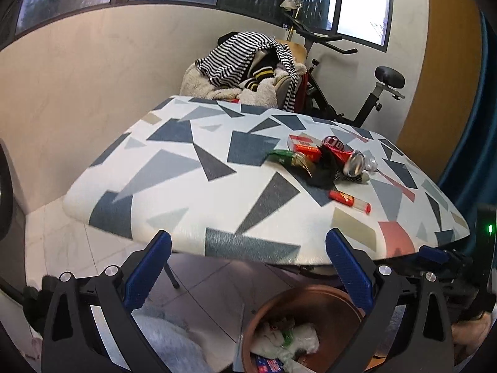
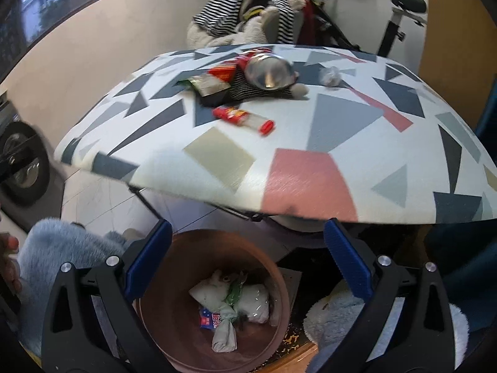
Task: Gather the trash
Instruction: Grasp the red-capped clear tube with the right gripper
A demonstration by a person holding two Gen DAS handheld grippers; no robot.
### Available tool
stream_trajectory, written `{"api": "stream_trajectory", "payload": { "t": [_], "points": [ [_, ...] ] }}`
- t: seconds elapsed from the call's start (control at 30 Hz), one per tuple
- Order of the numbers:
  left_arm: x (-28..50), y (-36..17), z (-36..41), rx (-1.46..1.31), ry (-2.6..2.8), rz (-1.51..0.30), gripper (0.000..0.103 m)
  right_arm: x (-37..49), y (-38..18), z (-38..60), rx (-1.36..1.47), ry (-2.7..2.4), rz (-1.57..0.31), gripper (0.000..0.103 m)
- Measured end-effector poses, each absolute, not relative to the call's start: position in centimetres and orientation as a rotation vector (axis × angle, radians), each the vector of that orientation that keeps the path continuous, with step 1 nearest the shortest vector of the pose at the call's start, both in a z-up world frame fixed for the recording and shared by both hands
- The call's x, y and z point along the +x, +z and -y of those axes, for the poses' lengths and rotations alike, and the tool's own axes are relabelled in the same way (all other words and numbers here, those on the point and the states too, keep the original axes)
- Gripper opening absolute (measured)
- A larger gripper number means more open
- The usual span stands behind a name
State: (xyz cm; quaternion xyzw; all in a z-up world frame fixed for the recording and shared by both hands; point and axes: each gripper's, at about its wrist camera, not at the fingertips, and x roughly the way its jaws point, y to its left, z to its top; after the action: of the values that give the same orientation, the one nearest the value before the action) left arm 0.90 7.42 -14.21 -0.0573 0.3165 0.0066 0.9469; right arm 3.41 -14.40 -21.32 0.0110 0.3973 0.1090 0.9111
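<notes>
Trash lies in a heap on the patterned table [image 1: 186, 161]: a red can [image 1: 341, 155], a red box [image 1: 306, 149], a green wrapper [image 1: 284, 157] and a red-capped clear tube [image 1: 349, 200]. The right wrist view shows the same can [image 2: 268, 70], tube [image 2: 243, 116] and a crumpled clear wrapper [image 2: 330, 76]. A brown bin [image 2: 174, 304] holding white bags and wrappers stands on the floor below the table's front edge. My right gripper [image 2: 248, 248] hangs open and empty right over the bin. My left gripper [image 1: 248, 258] is open and empty at the table's near edge, above the bin [image 1: 310, 304].
Behind the table [image 2: 341, 124], a chair is piled with striped clothes [image 1: 245, 59] next to an exercise bike [image 1: 366, 93]. Pale blue furry fabric [image 2: 62, 255] lies left of the bin, and a person's fingers [image 2: 9, 264] show at the left edge. The floor is tiled.
</notes>
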Motion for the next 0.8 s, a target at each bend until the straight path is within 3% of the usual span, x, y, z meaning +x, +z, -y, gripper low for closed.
{"api": "stream_trajectory", "payload": {
  "t": [0.37, 0.8],
  "points": [
    [4.4, -15.1, -10.1, -0.166, 0.024, -0.633, 0.097, 11.8, -21.0, 11.7, 0.194, 0.033, -0.851, 0.097],
    [5.7, -16.9, -12.6, -0.271, 0.036, -0.671, 0.097, 17.3, -22.2, 8.6, 0.146, -0.18, -0.879, 0.097]
  ]
}}
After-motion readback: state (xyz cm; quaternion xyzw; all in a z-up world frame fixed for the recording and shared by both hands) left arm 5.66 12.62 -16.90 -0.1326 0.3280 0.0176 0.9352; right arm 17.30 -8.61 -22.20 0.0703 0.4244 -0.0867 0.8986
